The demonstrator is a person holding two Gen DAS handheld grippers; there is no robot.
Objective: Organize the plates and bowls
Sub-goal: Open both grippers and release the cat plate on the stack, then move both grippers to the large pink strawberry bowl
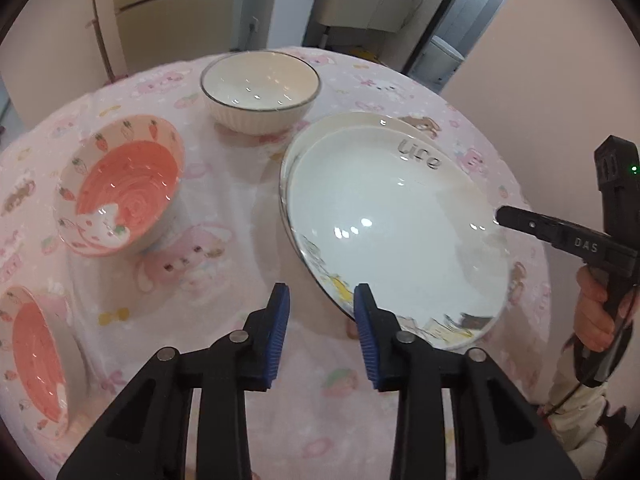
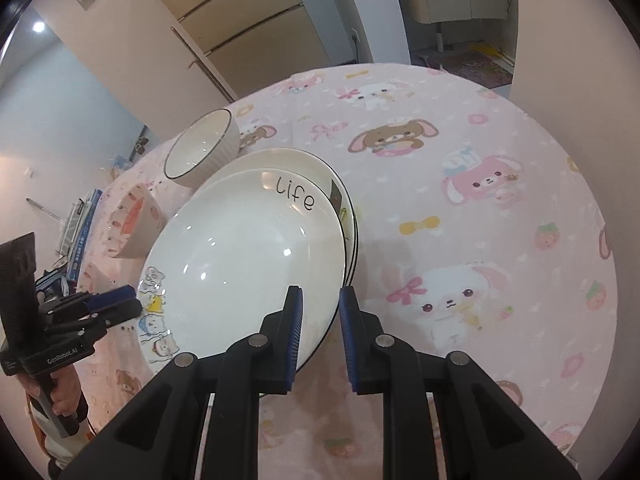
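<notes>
A white plate marked "Life" [image 1: 392, 232] [image 2: 240, 260] lies on a second white plate [image 1: 352, 120] [image 2: 296, 160], shifted toward me. My right gripper [image 2: 322, 320] [image 1: 500, 214] is shut on the top plate's near right rim, one pad over the plate and one outside it. My left gripper [image 1: 322, 320] [image 2: 134, 300] stands open at the plate's left rim, with only tablecloth between its pads. A white ribbed bowl [image 1: 260, 88] [image 2: 200, 148] sits behind the plates. Left of them are a pink carrot-patterned bowl [image 1: 124, 184] [image 2: 136, 220] and another like it [image 1: 36, 360].
Everything rests on a round table under a pink cartoon cloth [image 2: 480, 200], whose right half holds no dishes. A person's hand [image 1: 596, 312] holds the right gripper's handle. Beyond the table's left edge is a stack of books [image 2: 80, 220]. Cabinets stand behind.
</notes>
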